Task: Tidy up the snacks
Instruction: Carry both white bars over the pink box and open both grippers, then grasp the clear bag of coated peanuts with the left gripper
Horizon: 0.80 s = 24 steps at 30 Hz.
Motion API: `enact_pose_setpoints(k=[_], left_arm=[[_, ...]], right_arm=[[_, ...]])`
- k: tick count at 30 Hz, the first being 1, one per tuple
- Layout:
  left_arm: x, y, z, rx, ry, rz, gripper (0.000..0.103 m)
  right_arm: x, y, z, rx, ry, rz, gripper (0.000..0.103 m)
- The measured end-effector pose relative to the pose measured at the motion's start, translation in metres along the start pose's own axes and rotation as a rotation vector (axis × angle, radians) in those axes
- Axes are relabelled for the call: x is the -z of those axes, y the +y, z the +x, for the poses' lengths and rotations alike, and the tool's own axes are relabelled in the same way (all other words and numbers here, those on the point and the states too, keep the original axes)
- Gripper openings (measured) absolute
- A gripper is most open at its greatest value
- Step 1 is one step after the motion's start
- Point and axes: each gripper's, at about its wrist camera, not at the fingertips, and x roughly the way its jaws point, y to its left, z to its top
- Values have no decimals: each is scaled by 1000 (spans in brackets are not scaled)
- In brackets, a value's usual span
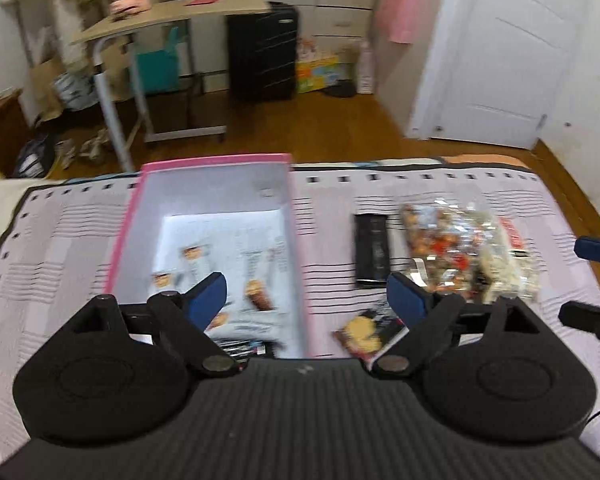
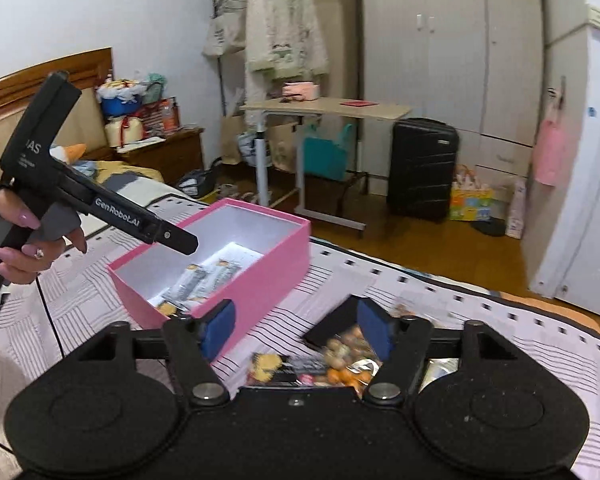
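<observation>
An open pink box [image 1: 300, 248] with a white inside lies on the bed and holds several flat snack packets [image 1: 256, 292]. My left gripper [image 1: 306, 300] is open and empty, hovering over the box's right wall. Right of the box lie a black bar [image 1: 372, 250], a clear bag of mixed nuts [image 1: 460, 252] and a small cookie packet [image 1: 366, 334]. My right gripper [image 2: 296, 330] is open and empty above the nut bag [image 2: 348, 364], the cookie packet [image 2: 268, 366] and the black bar [image 2: 332, 326], beside the pink box [image 2: 260, 280].
The bed has a pink striped cover [image 1: 60, 248]. Beyond its far edge are wooden floor, a small desk [image 1: 168, 20], a black suitcase [image 1: 262, 56] and a white door [image 1: 508, 52]. A hand holds the left gripper's body [image 2: 80, 188] over the box.
</observation>
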Motion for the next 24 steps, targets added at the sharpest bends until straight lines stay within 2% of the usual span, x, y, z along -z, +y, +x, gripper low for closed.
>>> enact_pose_setpoints(k=[3,6,9,11,13,19,21,24], left_arm=[[-4,-20,6,40,-14,18,89],[-8,-39,21,101,-11,24,89],[-12,-61,51,145,6,45,86],[-11,-74,76,150,17,49,85],[-8,-84,102,151,33,33,77],[11,-80,167,190,35,-70,64],[18,-76,181,204,36,-82,60],[22,-68,193,251,30,-112,56]], right_arm=[[10,-11,0,5,13,38,82],[23,-22,14,28,33,75,82],[40,-35,34,7,55,137,82],[54,-44,51,-21,54,199,82],[72,-50,69,-11,59,255,81],[111,-56,112,10,123,351,75],[118,-57,118,39,120,372,75],[124,-60,130,39,125,399,75]])
